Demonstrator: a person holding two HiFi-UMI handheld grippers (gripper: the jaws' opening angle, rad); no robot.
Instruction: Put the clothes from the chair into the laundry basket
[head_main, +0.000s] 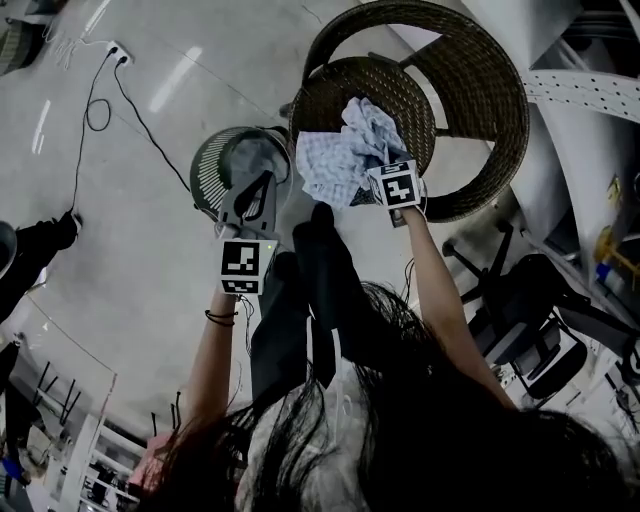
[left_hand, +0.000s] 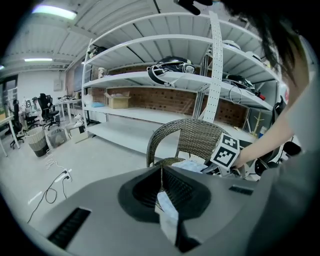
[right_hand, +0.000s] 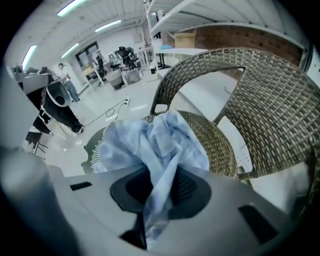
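A lab-like workroom: tall metal shelving (left_hand: 150, 75), office chairs (left_hand: 48, 109), bare concrete floor (left_hand: 100, 160).

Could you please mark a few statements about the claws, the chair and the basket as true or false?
1. The right claw grips a light blue cloth. True.
2. That cloth lies in the laundry basket. False: it is held over the wicker chair, above its seat.
3. The left claw is wide open. False: its jaws are together on a pale cloth strip.
4. The laundry basket stands beside the wicker chair. True.
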